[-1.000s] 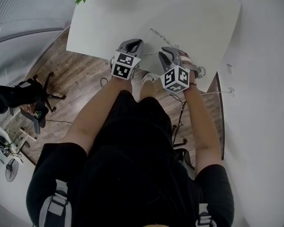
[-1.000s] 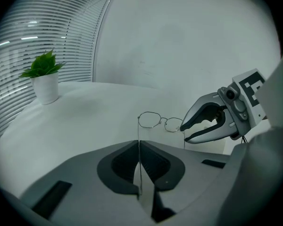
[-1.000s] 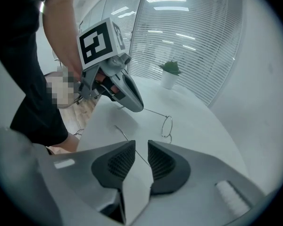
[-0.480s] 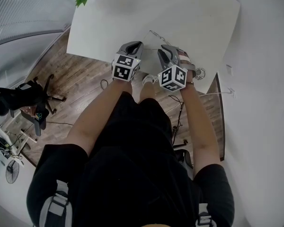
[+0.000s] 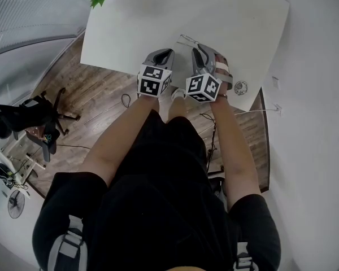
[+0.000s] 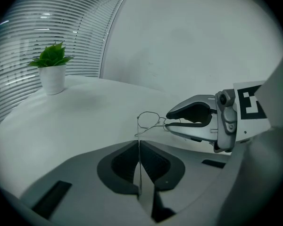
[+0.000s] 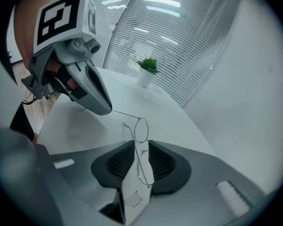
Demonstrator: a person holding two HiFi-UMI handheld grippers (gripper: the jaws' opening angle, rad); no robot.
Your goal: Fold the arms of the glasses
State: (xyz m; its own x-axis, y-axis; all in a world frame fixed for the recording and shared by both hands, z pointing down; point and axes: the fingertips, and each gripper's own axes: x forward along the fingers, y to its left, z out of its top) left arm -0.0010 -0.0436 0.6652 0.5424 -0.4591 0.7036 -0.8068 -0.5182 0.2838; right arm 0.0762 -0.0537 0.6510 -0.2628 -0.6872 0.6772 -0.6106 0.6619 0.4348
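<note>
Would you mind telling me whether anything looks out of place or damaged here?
Nothing stands out: the glasses look intact, gripped by the left gripper and right gripper above the table, and the potted plant stands upright.

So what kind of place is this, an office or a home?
Probably an office: slatted blinds on a curved wall, a black office chair on wooden floor, and a white table with a potted plant.

Black short-sleeved top (image 5: 158, 208) — black-and-white marker cubes (image 5: 153, 81)
</note>
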